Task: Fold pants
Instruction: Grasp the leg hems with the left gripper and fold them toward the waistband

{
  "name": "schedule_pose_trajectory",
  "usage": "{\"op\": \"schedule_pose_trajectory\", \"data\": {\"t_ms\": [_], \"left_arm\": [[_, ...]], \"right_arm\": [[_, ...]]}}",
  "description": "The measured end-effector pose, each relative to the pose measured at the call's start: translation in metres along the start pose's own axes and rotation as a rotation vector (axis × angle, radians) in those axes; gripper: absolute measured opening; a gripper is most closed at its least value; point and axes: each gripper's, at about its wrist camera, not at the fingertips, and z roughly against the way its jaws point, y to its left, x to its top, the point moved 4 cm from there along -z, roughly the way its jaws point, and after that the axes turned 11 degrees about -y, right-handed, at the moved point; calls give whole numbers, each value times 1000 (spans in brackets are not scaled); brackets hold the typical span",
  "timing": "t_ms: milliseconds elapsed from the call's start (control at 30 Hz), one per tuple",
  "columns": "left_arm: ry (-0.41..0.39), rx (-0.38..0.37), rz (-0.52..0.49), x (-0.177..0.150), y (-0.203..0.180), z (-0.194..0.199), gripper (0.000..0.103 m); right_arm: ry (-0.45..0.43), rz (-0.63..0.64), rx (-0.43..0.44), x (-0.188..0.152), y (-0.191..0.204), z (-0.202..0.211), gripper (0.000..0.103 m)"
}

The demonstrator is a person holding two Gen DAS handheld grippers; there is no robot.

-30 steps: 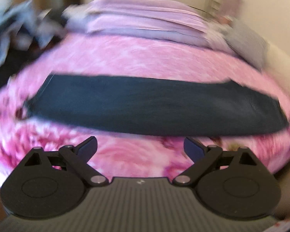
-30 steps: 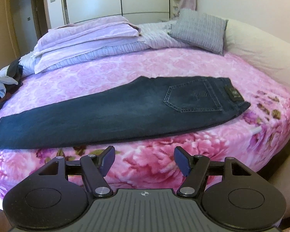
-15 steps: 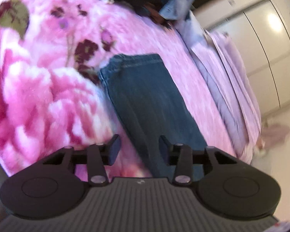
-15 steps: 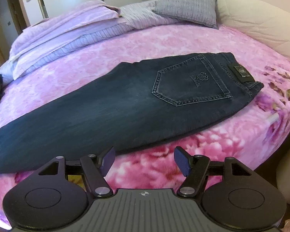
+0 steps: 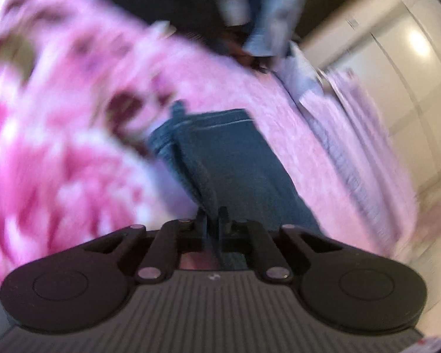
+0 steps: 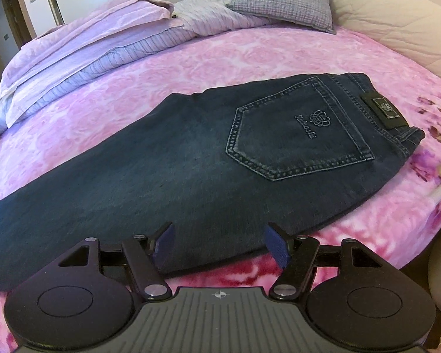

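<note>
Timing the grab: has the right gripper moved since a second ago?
Yes. The right gripper has come in toward the jeans, which now fill the view, judged against the grey pillow.

The left gripper (image 5: 211,220) points downward at a slant, and its two black fingers (image 5: 201,220) stand nearly together after just closing. A fold of dark denim from the pants (image 5: 229,158) is pinched between them, at the near end of the leg. Its view is blurred.

The right gripper (image 6: 219,242) also tilts down, over the near edge of the same garment. Its jaws stand wide apart, the blue pads (image 6: 164,244) facing each other with cloth visible in the gap below, but neither pad presses on anything. Both linkage arms are spread outward evenly.
</note>
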Motion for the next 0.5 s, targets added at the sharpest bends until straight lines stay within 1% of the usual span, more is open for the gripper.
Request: {"op": "schedule_pose_trajectory", "data": {"t_ms": [67, 133, 167, 200, 267, 333, 367, 400, 467, 500], "left_arm": [[-53, -11, -186, 3, -32, 8, 3], [-106, -52, -388, 3, -74, 16, 3], [-129, -80, -474, 1, -96, 20, 3], [-152, -123, -565, -3, -122, 25, 3], [-177, -234, -716, -21, -172, 38, 2], [-199, -365, -862, -52, -220, 54, 2], [-197, -444, -939, -74, -244, 64, 2], [-188, -506, -987, -95, -261, 70, 2], [-148, -636, -1097, -147, -286, 83, 2], [-112, -683, -1160, -177, -293, 86, 2]], "right_arm": [[-8, -9, -7, 0, -6, 1, 64], [-18, -25, -24, 0, -16, 3, 64], [-22, -40, -34, 0, -23, 4, 64], [-26, -54, -42, 0, -30, 5, 64], [-37, -83, -57, 0, -43, 7, 64], [-53, -111, -71, 3, -57, 12, 64], [-62, -122, -78, 4, -63, 15, 64], [-73, -133, -85, 5, -70, 18, 64], [-89, -149, -95, 7, -80, 24, 64], [-95, -156, -100, 7, -84, 27, 64]]}}
